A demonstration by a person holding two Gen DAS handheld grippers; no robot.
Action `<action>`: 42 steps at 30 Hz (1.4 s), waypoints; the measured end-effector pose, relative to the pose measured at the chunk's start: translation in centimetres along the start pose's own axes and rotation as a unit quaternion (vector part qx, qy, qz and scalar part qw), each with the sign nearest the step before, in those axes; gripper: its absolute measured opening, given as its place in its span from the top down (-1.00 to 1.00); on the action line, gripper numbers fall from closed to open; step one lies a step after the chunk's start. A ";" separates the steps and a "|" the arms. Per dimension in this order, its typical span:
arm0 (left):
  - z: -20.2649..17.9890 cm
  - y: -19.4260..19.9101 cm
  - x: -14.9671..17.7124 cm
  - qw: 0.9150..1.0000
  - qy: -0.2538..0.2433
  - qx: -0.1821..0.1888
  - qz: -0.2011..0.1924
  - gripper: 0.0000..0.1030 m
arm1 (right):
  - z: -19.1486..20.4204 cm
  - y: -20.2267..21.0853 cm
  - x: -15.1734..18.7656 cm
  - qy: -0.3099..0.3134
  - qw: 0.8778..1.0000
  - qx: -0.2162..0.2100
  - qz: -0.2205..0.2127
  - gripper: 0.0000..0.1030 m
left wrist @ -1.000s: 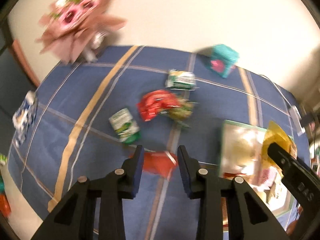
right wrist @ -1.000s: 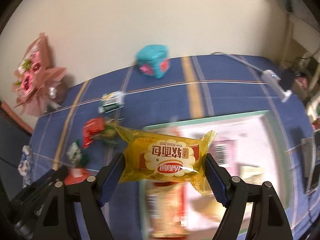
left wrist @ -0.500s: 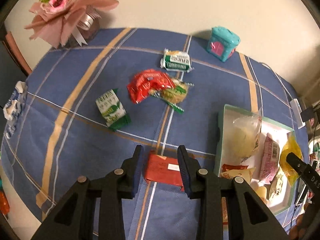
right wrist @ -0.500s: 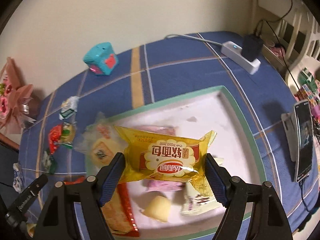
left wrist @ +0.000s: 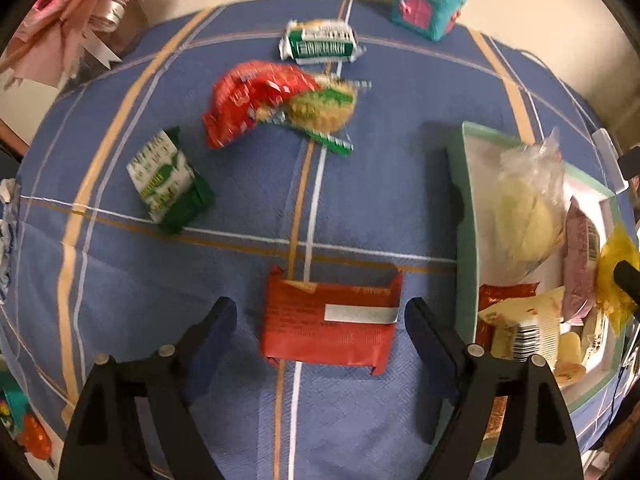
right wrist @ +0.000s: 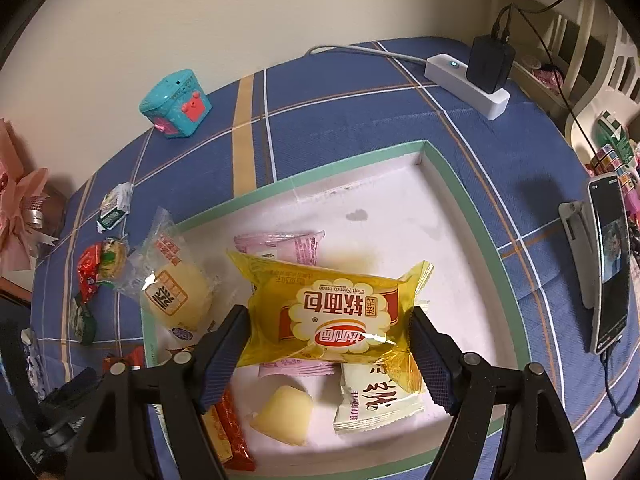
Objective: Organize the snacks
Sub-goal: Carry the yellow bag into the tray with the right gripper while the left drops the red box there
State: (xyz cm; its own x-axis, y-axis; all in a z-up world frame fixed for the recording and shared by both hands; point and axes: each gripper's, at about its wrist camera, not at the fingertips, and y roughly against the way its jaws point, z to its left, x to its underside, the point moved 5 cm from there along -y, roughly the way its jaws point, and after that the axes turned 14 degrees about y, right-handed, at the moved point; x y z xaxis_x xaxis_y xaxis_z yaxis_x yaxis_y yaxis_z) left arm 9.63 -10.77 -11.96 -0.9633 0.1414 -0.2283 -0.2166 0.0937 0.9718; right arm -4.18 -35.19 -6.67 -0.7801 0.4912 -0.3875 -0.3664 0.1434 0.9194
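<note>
Two claws are busy at once. My right claw (right wrist: 330,334) is clamped on a yellow bread pack (right wrist: 332,312), one finger on each short end, so the soft pack hangs flat and does not get squashed in the middle. I hold it just above the white tray (right wrist: 472,216) with the green rim, because that is where the snacks go. Under it I can see a pink pack (right wrist: 288,246), a clear bag with a yellow cake (right wrist: 174,288), a cream pack (right wrist: 376,400) and a little pale cake (right wrist: 282,414). There is bare white floor at the far side of the tray, so I think the bread could be let go there without piling up.

My left claw (left wrist: 320,320) is spread wide apart with nothing in it. A red packet (left wrist: 330,326) lies flat on the blue checked tabletop (left wrist: 400,184) right between the fingers, but they do not touch it yet. I think that is my next pick. It is flat and thin, so it may be hard to pinch.

More snacks wait farther off: a green and white pack (left wrist: 168,182), a red bag (left wrist: 252,102) beside a round noodle snack (left wrist: 324,106), and another green pack (left wrist: 320,44).
</note>
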 end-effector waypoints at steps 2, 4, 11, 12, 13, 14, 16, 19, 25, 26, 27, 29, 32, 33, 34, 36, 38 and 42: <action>0.0 -0.8 0.0 1.000 0.001 -0.007 0.008 -0.66 | -0.1 -0.1 0.0 0.000 1.000 0.004 0.001 -0.57; 0.0 -1.1 0.1 1.000 0.006 -0.001 0.013 -0.36 | -0.4 -0.1 0.0 -0.003 1.000 0.005 0.001 -0.57; 0.0 -0.5 -0.2 1.000 0.023 0.018 0.010 -0.22 | -1.1 -0.5 0.3 -0.015 1.000 0.002 0.005 -0.57; -0.1 -0.1 -0.4 0.999 0.028 0.027 0.008 -0.22 | -1.2 -0.5 0.3 -0.016 1.000 0.001 0.005 -0.57; -0.2 0.4 -0.2 0.999 0.029 0.033 0.005 -0.22 | -1.3 -0.5 0.4 -0.016 1.000 0.003 0.005 -0.57; -0.5 1.1 -0.3 0.999 0.028 0.040 -0.001 -0.22 | -1.3 -0.6 0.4 -0.016 1.000 0.004 0.005 -0.57; -1.2 2.3 -0.6 0.998 0.023 0.050 -0.015 -0.22 | -1.5 -0.5 0.4 -0.016 1.000 0.007 0.006 -0.57; -2.9 4.5 -0.7 0.997 0.010 0.074 -0.034 -0.22 | -1.6 -0.5 0.4 -0.018 1.000 0.008 0.006 -0.57; -7.5 8.6 -0.3 0.991 -0.053 0.102 -0.074 -0.22 | -2.3 -0.2 0.5 -0.020 1.000 0.019 0.005 -0.57; -8.4 9.0 0.0 0.989 -0.066 0.105 -0.077 -0.22 | -2.5 -0.2 0.5 -0.022 1.000 0.019 0.005 -0.57; -9.5 9.3 0.5 0.988 -0.080 0.109 -0.078 -0.22 | -2.7 -0.3 0.6 -0.024 1.000 0.018 0.007 -0.57; -10.6 9.0 1.4 0.986 -0.100 0.110 -0.076 -0.22 | -3.1 -0.4 0.7 -0.027 0.999 0.020 0.010 -0.57; -12.8 8.0 2.9 0.984 -0.129 0.097 -0.069 -0.22 | -3.5 -0.5 0.9 -0.027 0.999 0.025 0.012 -0.57; -13.4 7.6 3.3 0.984 -0.137 0.093 -0.065 -0.22 | -3.6 -0.6 1.0 -0.028 0.999 0.025 0.013 -0.58; -13.8 7.2 3.4 0.984 -0.141 0.091 -0.063 -0.23 | -3.8 -0.6 1.1 -0.029 0.999 0.025 0.014 -0.58; -14.5 6.3 3.7 0.983 -0.147 0.089 -0.057 -0.23 | -4.1 -0.8 1.2 -0.031 0.999 0.025 0.015 -0.60; -14.7 5.8 4.0 0.984 -0.149 0.085 -0.052 -0.23 | -4.3 -0.9 1.3 -0.031 0.999 0.023 0.015 -0.60; -14.8 5.4 4.0 0.985 -0.145 0.076 -0.052 -0.37 | -4.4 -0.9 1.2 -0.027 0.999 0.018 0.013 -0.66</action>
State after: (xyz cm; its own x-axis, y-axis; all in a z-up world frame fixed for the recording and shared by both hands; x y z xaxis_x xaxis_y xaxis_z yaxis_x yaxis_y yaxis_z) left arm 2.23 -24.33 -6.77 -0.8462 0.3968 -0.3556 -0.2642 0.2670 0.9268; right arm -7.00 -38.52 -8.30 -0.7596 0.5411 -0.3609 -0.3276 0.1610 0.9310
